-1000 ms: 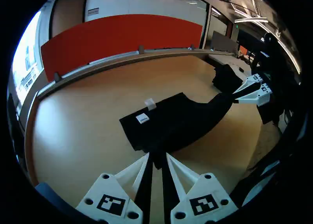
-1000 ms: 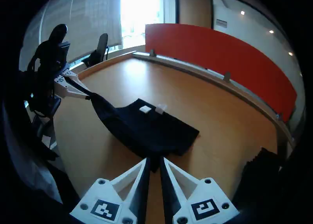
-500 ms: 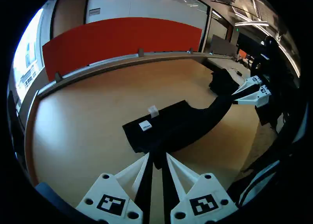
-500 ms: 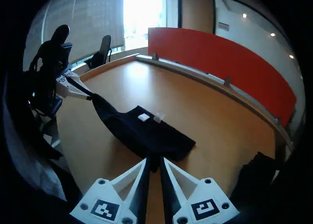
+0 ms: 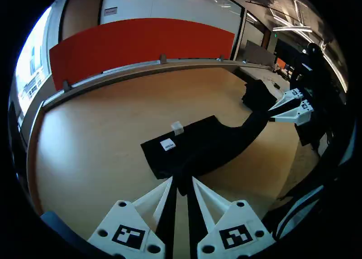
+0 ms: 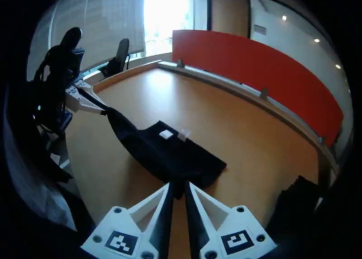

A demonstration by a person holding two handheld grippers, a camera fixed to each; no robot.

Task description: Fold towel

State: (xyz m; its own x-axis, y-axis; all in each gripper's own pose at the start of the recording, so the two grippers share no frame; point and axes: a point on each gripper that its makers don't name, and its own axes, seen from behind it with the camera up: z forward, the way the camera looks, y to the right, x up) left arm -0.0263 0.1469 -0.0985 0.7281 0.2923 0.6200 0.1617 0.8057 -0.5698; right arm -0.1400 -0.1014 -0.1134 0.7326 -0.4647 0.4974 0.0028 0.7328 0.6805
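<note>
A black towel with small white tags hangs stretched above the wooden table, its far part resting on the wood. My left gripper is shut on one near corner of it. My right gripper is shut on the other near corner of the towel. The left gripper view also has the right gripper off to the right, pinching its corner. In the right gripper view the left gripper holds its corner at the left.
A red partition runs along the table's far edge. A dark pile of cloth lies on the table beyond the right gripper. Office chairs stand by the window. A person's dark sleeve is behind the left gripper.
Little has changed: both grippers keep hold of their corners, and the towel has shifted only slightly over the table.
</note>
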